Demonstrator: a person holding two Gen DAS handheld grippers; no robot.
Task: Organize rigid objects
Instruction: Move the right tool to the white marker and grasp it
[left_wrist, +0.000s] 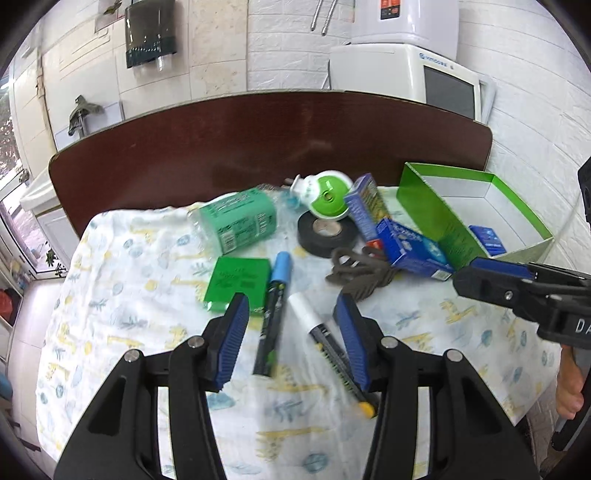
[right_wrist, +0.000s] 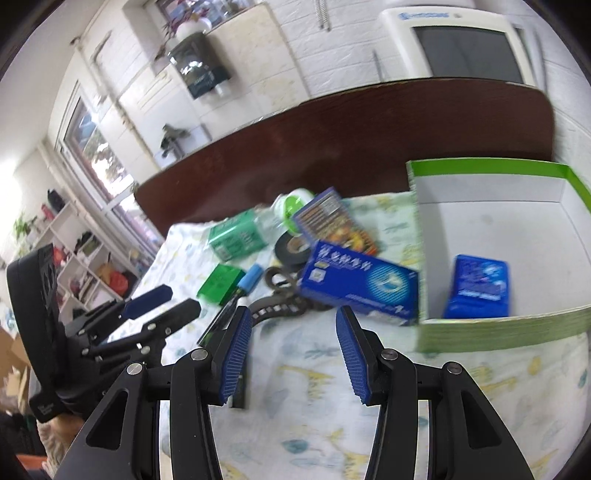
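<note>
Both our left gripper (left_wrist: 291, 314) and right gripper (right_wrist: 293, 332) hang apart and empty over 2 markers (left_wrist: 273, 306), with 1 blue packet (right_wrist: 476, 286) already in the green box (right_wrist: 498, 328), so we judge another pickup comes next.

A home — microwave (left_wrist: 424, 74), cluttered shelves (right_wrist: 74, 258).

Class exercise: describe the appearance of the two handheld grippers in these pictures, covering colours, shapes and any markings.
Both look alike. The left gripper and right gripper have glossy black angular linkage arms with triangular cut-outs and silver round pivot pins. Each finger ends in a ribbed blue pad. White letters "DA" show on the right gripper's side.
</note>
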